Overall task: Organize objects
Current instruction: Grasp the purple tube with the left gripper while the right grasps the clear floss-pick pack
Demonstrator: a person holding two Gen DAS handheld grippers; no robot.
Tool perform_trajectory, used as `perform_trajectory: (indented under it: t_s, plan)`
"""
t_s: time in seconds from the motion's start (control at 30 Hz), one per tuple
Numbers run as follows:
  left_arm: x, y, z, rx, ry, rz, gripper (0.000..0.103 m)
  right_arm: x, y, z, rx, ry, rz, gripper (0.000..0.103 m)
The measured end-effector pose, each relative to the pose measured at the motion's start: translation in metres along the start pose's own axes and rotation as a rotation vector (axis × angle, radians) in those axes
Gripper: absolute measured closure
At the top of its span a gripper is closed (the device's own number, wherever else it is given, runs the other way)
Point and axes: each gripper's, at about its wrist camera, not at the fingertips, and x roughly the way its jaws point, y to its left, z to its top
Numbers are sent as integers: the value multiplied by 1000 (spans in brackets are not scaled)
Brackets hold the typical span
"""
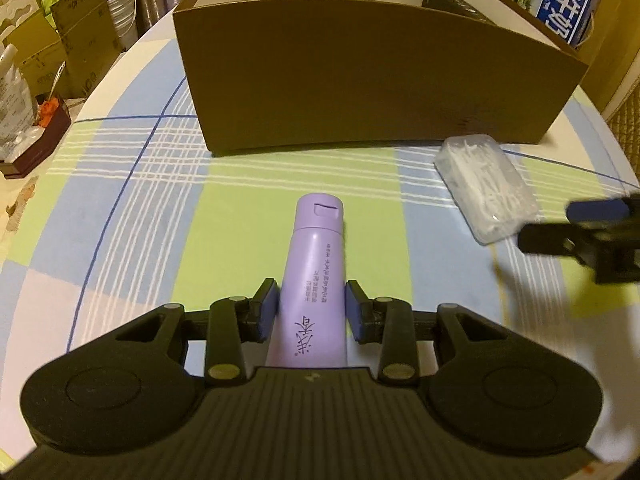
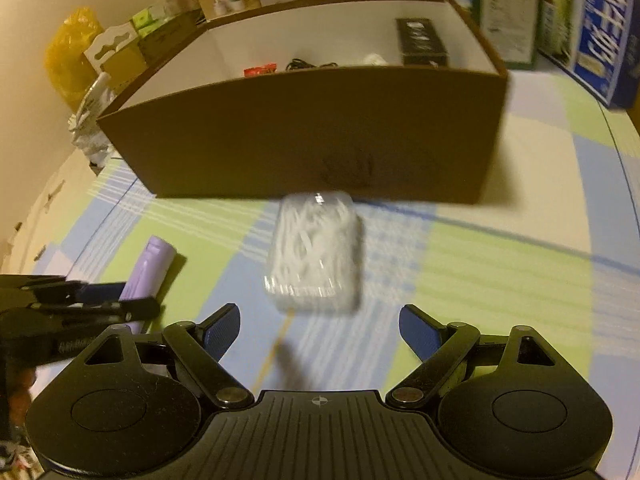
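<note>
Left claw (image 1: 311,311) straddling purple tube (image 1: 312,276), pads beside it, grip uncertain, long axis toward 12 o'clock at box (image 1: 360,80); right claw (image 2: 320,332) spread wide, clear case (image 2: 316,252) just ahead at 12.

The lilac tube (image 1: 312,280) is looking like smooth matt plastic with dark print. The clear case of white picks (image 2: 314,254) is showing glossy transparent plastic. The brown box (image 1: 360,76) is appearing as matt cardboard, white inside. The checked cloth (image 1: 132,208) covering the surface is looking smooth. The left tool (image 1: 310,308) is showing matt black plastic, blue pads (image 1: 267,308) and dull metal rivets.
</note>
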Motion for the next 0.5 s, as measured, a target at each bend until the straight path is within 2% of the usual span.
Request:
perform_trajectory:
  t_s: [0.17, 0.27, 0.33, 0.5]
  plan:
    - [4, -2, 7, -5, 16, 14, 72, 27, 12, 20, -37, -5, -21, 20]
    - [5, -3, 10, -8, 22, 18, 72, 40, 15, 26, -57, 3, -40, 30]
    - [6, -3, 11, -6, 22, 21, 72, 48, 15, 27, -64, 12, -48, 44]
    - [4, -4, 9, -7, 18, 21, 72, 49, 12, 19, -92, 5, -47, 46]
